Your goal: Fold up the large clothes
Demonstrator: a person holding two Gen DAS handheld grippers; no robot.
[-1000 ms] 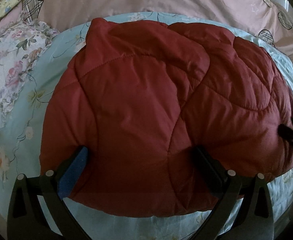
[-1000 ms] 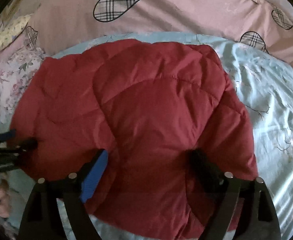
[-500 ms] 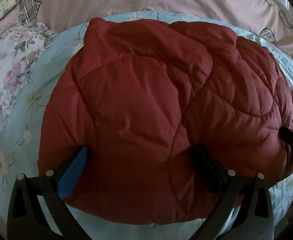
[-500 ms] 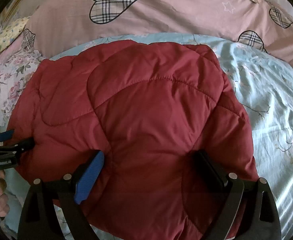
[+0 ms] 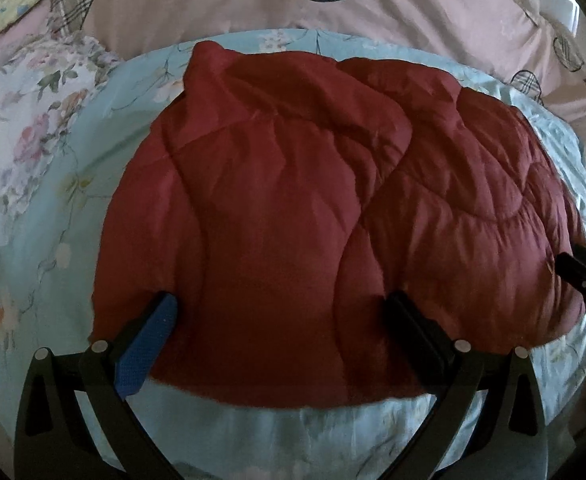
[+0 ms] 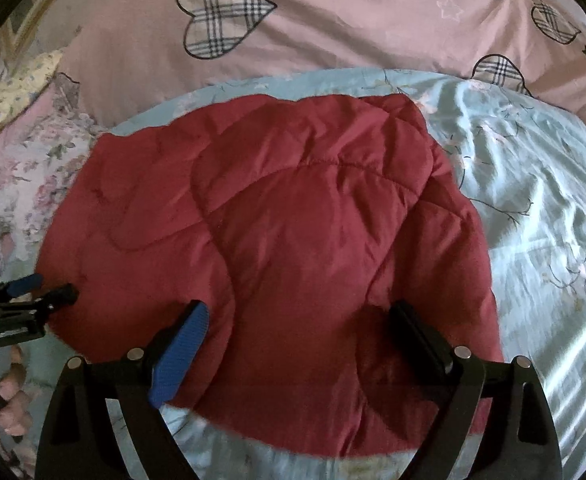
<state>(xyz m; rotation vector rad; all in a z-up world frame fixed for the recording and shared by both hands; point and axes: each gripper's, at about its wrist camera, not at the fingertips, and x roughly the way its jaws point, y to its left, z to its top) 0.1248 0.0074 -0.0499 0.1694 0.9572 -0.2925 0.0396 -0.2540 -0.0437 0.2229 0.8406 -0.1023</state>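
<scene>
A dark red quilted jacket (image 5: 313, 200) lies folded in a rounded bundle on a light blue floral sheet (image 5: 73, 240); it also shows in the right wrist view (image 6: 293, 240). My left gripper (image 5: 281, 312) is open, its fingers spread wide over the jacket's near edge. My right gripper (image 6: 297, 316) is open too, fingers spread over the jacket's near right part. Each gripper shows in the other's view: the right one at the jacket's right edge (image 5: 585, 276), the left one at its left edge (image 6: 33, 292).
A pink duvet with plaid hearts (image 6: 333, 20) lies along the far side. A floral cloth (image 5: 21, 140) lies at the left. The blue sheet (image 6: 533, 220) stretches to the right of the jacket.
Both grippers have drawn back a little toward the near edge of the jacket. The jacket lies as before.
</scene>
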